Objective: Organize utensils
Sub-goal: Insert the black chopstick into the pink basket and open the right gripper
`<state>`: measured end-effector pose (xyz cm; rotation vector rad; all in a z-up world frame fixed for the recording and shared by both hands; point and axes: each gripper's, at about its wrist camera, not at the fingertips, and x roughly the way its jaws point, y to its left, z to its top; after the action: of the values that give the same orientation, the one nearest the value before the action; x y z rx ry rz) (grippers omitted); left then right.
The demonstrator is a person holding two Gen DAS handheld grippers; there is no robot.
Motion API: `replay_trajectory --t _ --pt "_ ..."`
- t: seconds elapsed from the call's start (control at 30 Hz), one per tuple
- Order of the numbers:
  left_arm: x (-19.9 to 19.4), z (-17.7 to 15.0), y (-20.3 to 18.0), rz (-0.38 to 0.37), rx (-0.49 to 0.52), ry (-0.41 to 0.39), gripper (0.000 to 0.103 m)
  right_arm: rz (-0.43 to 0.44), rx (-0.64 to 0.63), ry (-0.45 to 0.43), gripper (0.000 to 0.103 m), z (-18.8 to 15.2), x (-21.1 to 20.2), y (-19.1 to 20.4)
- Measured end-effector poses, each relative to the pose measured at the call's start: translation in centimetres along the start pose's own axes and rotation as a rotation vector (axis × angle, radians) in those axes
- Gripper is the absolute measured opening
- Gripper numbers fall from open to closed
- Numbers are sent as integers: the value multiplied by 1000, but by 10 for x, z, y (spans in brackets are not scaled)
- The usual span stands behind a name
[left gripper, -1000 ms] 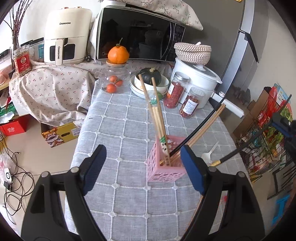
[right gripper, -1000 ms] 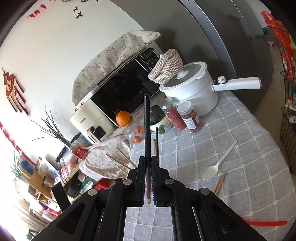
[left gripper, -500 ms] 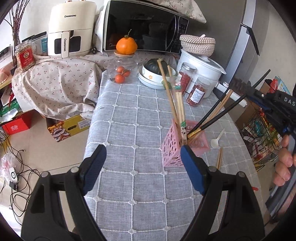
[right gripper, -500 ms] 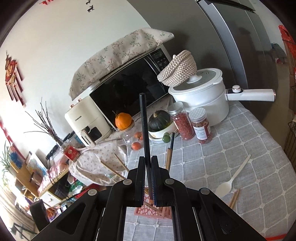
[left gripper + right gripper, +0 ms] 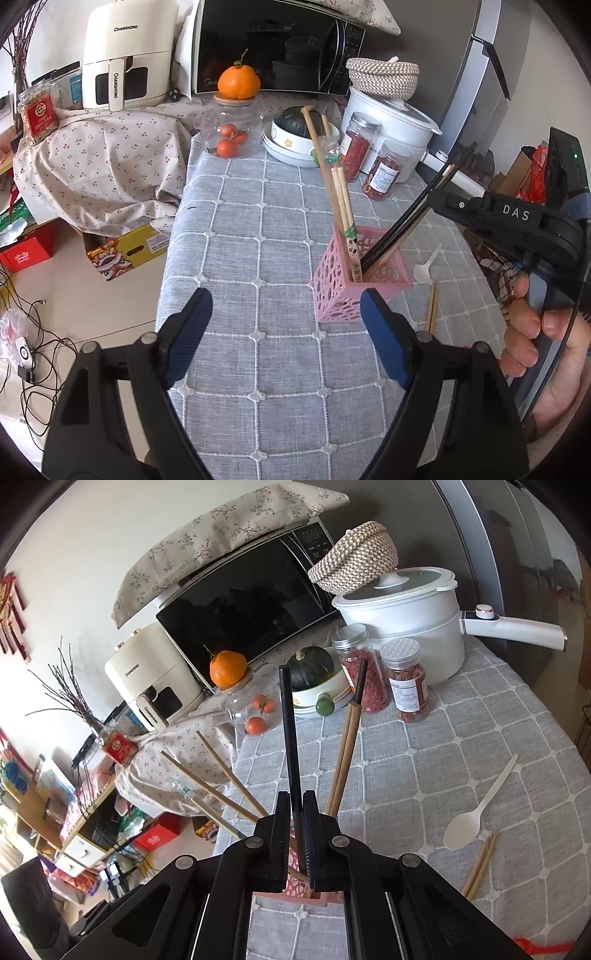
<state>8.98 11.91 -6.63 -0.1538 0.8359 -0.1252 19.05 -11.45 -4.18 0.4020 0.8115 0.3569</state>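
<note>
A pink perforated utensil holder [image 5: 354, 280] stands on the grey checked tablecloth [image 5: 266, 229] and holds light bamboo chopsticks [image 5: 334, 184] and brown ones. My right gripper [image 5: 295, 808] is shut on black chopsticks [image 5: 288, 731]; in the left wrist view their lower ends [image 5: 391, 240] sit inside the holder. My left gripper [image 5: 286, 325] is open and empty, just in front of the holder. A white spoon [image 5: 476, 812] and a brown chopstick pair [image 5: 480, 864] lie on the cloth to the right.
At the back stand a glass jar of tangerines [image 5: 232, 133], stacked bowls with a dark squash [image 5: 295, 129], two spice jars [image 5: 384, 166], a white pot [image 5: 395, 118], a microwave [image 5: 273, 48] and an air fryer [image 5: 125, 62]. The table's left edge drops to floor clutter.
My right gripper has swung in over the holder and lowered the black chopsticks' ends into it. My left gripper has drawn back and the holder now sits farther right in its view.
</note>
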Motion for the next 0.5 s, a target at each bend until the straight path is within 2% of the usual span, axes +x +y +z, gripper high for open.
replay_trajectory --t 0.07,0.2,0.33,0.5 --pt "1 -1 -3 -1 11 5 82 2 3 0 12 1 -2 -1" --pt "2 -3 -8 2 30 12 82 21 9 -22 38 5 -13 -4" --pt "4 -4 -14 2 45 18 82 25 19 -43 45 10 -29 -11" --pt "10 -7 -25 -20 57 57 83 5 -36 -40 61 12 -53 -21"
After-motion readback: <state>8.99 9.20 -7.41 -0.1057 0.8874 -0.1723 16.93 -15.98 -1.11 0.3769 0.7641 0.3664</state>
